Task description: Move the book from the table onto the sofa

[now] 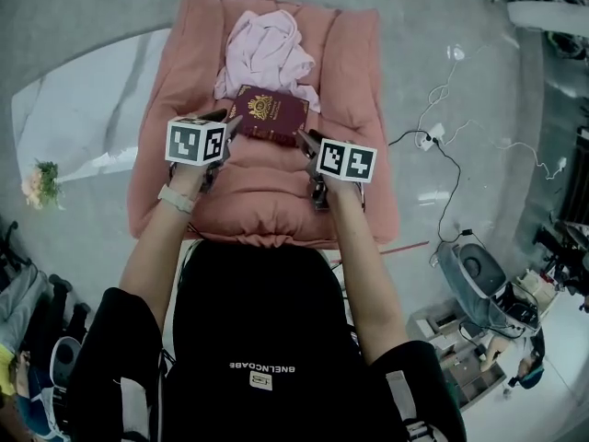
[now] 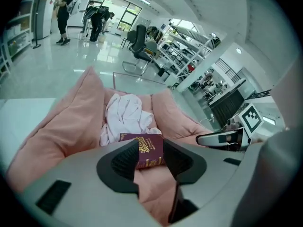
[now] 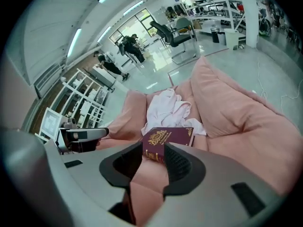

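While two grippers (image 1: 230, 123) (image 1: 307, 140) hover, one book (image 1: 268, 115) lies on one sofa (image 1: 267, 201).

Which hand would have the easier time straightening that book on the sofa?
Left, marginally: the left hand-held gripper sits open beside the book; the right hand-held gripper, also open, reaches only its near corner.

White print on the person's black top (image 1: 248, 325), head view: roughly "GNELNCDABE". Small tag (image 1: 260, 381) under it looks like "13", not sure. Book (image 1: 269, 115) cover: gold crest plus gilt lettering, too small to read.
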